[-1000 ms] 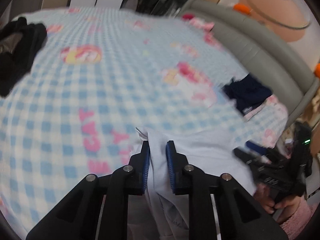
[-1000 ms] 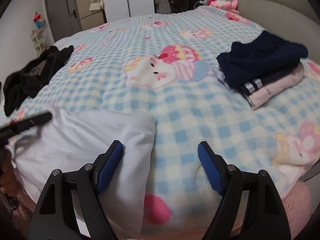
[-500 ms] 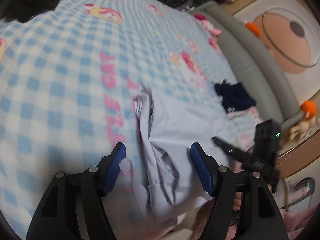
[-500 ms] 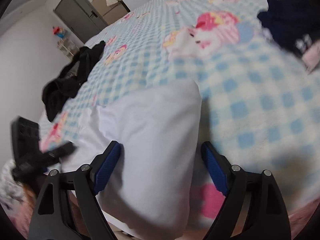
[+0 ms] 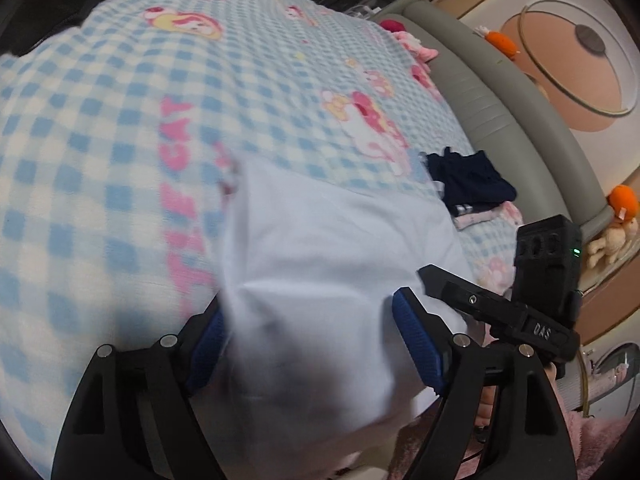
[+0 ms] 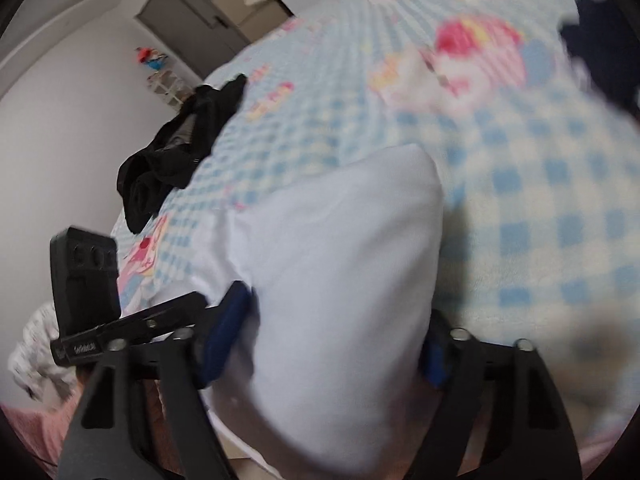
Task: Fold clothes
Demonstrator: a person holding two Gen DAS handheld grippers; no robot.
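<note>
A folded white garment lies at the near edge of the blue-checked bed blanket. My left gripper is open, its blue pads either side of the garment's near end. In the right wrist view the same white garment fills the gap of my right gripper, which is open wide around it. The right gripper also shows in the left wrist view, and the left gripper in the right wrist view, close beside each other.
A stack of folded navy and pink clothes lies at the bed's right side by the grey headboard. A heap of black clothes lies at the far left edge. Doors stand behind.
My left gripper opened and let go of the white garment a second ago. Both grippers then moved in low over the garment's near end, which now sits between both pairs of open fingers.
</note>
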